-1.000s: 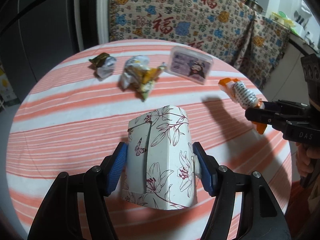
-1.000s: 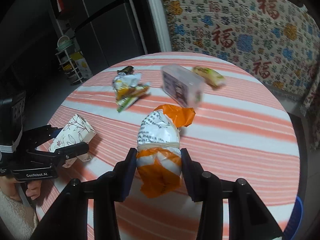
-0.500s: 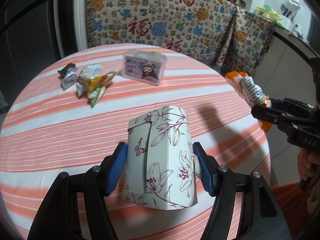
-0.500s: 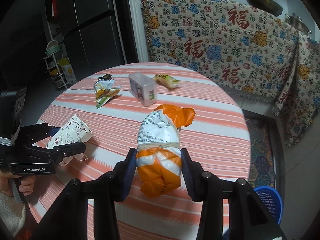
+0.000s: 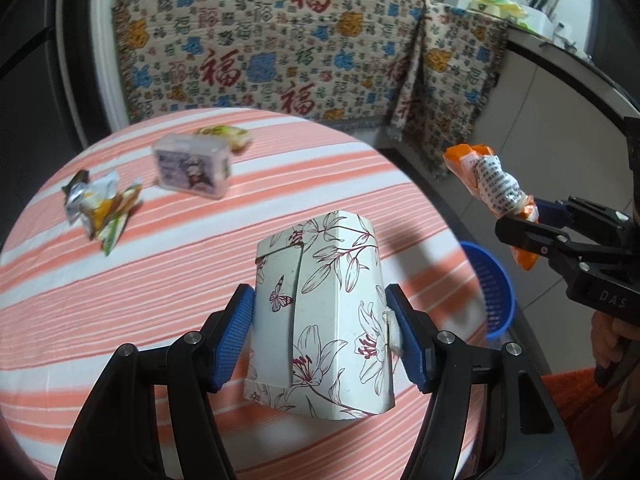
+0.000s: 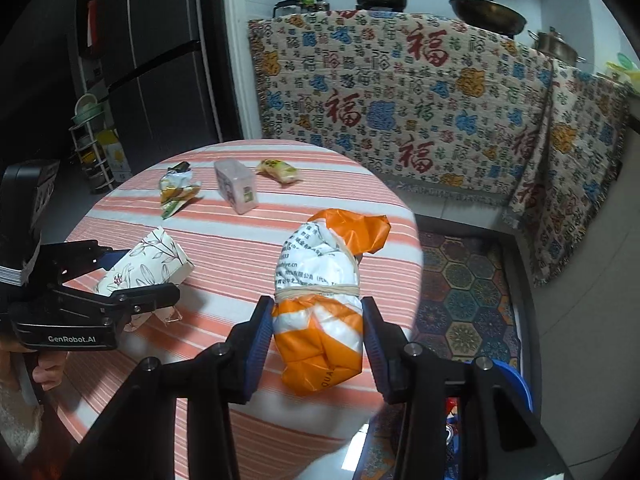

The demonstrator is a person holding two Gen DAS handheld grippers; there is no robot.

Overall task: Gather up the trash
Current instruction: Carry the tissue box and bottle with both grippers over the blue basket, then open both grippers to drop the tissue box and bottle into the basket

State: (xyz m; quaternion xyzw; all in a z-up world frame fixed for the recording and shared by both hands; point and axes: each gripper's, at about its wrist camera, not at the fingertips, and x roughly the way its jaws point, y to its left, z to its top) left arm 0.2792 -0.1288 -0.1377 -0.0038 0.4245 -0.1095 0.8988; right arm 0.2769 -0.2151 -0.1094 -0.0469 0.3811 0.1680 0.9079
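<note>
1. Left wrist view: left gripper (image 5: 322, 334) clamped on a floral box (image 5: 320, 316), blue pads pressed flat on its two sides, jaws fairly wide to suit its width.
2. Box held clear above the striped table (image 5: 200, 272), likely so it can be carried off to the bin (image 5: 490, 280), seen low to the right beyond the table edge.
3. Right wrist view: right gripper (image 6: 318, 344) closed on an orange-and-white bundle (image 6: 320, 304), gripped below its rubber band, probably because the lower part is firmest.
4. Bin rim (image 6: 516, 384) visible just right of and under the right finger, so the drop looks close.
5. Ahead of both tongs, far across the table: crumpled wrappers (image 5: 102, 208), a clear card case (image 5: 192, 166) and a yellow-green packet (image 5: 224, 136) behind it, not yet collected.
6. Writing: "GenRobot.AI" on the left gripper body, "DAS" on the right; small Chinese print on the bundle, too fine to read; large red "福" characters across the cloth (image 6: 400, 104) behind.
</note>
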